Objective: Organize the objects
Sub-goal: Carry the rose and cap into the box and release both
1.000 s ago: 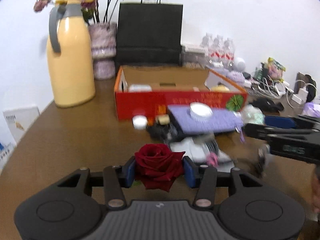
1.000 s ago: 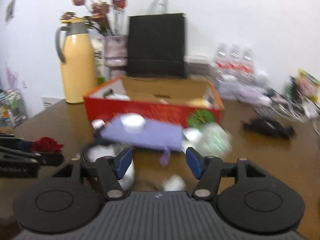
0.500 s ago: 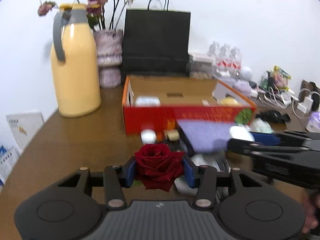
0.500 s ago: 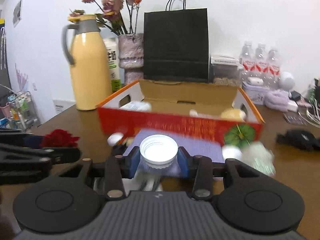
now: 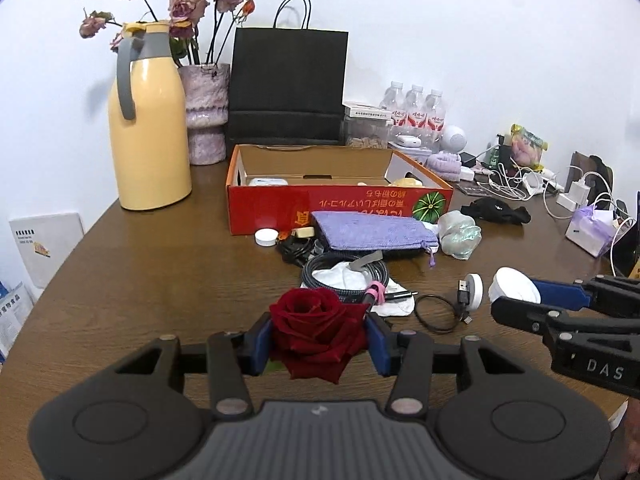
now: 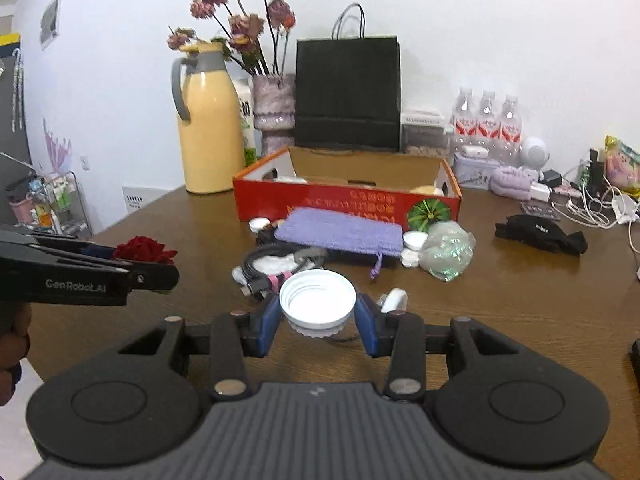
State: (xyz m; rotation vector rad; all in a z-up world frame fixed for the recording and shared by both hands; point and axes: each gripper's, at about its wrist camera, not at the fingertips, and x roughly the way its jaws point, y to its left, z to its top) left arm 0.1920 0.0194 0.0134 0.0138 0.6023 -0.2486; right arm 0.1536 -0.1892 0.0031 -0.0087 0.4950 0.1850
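On the counter (image 5: 120, 280), an open box (image 5: 340, 208) is being flanked on its left by a jug (image 5: 148, 140) and backed by a bag (image 5: 288, 88). A pouch (image 5: 372, 232) is lying just before the box, with a coiled cable (image 5: 344, 276) in front of it and a wrapped bundle (image 5: 458, 236) to its right.

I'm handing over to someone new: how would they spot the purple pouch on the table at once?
Find the red cardboard box in the middle of the brown table, in front of the black paper bag. The purple pouch lies flat against the box's near side, above a coiled cable. It is the only knitted lilac rectangle there, with a drawstring hanging from its right corner.
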